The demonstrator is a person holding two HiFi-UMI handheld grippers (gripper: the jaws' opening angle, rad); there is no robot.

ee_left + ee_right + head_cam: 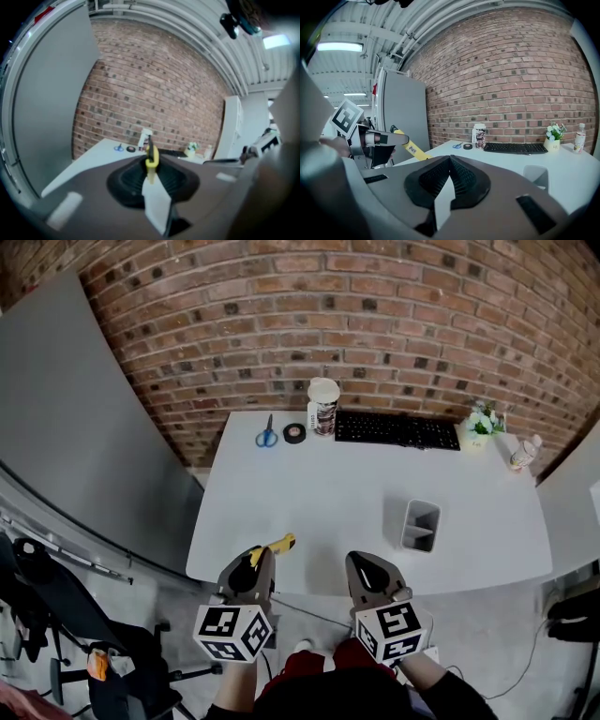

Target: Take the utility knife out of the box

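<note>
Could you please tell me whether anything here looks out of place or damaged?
Nothing looks spilled or damaged. Only the yellow utility knife is away from the rest: clamped in the left tool by the table's near edge, outside the grey box.

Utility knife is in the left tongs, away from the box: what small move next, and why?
Probably bring the utility knife forward and lay it on the table. The left tongs grip it by the table's near edge, well apart from the box; the right tongs are shut and empty.
</note>
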